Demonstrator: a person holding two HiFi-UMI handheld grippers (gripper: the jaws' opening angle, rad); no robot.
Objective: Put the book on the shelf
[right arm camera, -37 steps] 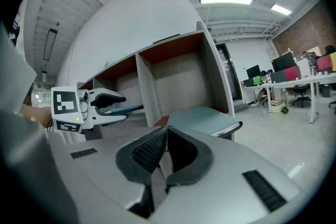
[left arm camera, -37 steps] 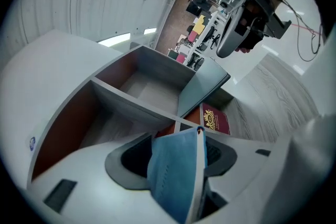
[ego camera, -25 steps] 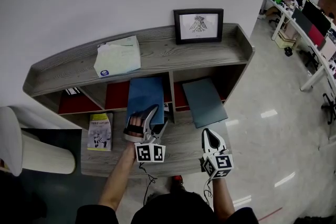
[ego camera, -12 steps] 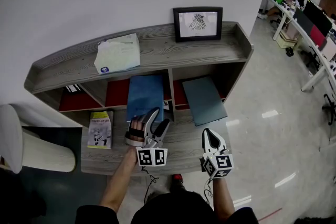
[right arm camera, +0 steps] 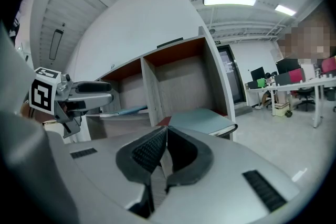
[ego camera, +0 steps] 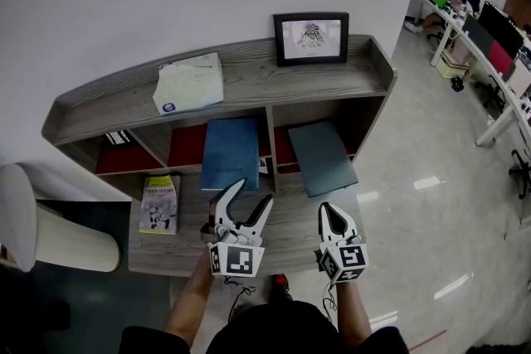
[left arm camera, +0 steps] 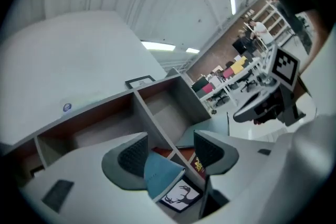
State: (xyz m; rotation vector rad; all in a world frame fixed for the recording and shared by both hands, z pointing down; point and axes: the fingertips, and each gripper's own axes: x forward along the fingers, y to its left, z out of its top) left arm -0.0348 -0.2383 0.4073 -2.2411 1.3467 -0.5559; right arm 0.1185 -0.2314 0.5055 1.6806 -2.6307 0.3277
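Obs., standing beside the shelf (ego camera: 249,83).

- The blue book (ego camera: 231,152) lies flat. Its far end is in the middle compartment, hard against the left of the divider (ego camera: 270,137). Its near end sticks out over the front ledge (ego camera: 290,220). Judged: it is laid flat because the compartment takes it that way without it tipping. It may want pushing deeper.
- The left gripper (ego camera: 253,190) is over the front ledge, just at the book's near edge. Its jaws are wide apart and closing. Nothing is caught between them. In the left gripper view only the book's near corner shows low in the gap, and the pads are clear of it. Judged: the book has been let go, since it rests on the shelf board by its own weight.
- The right gripper (ego camera: 332,211) is over the ledge's right part, with its jaws clenched together on nothing. Judged: it is parked out of the way and not needed for this placement.
- The grey-green book (ego camera: 322,157) lies flat in the right compartment, on the other side of the divider. Its near corner overhangs the ledge's right edge. It is apart from the blue book.
- The yellow booklet (ego camera: 159,205) lies at the ledge's left end, well apart from both grippers.
- On the top board, the tissue pack (ego camera: 189,84) is towards the left. The picture frame (ego camera: 313,37) stands against the back edge, right of centre. Neither is involved.

Risk, judged: the overhanging near end could be knocked by a jaw.
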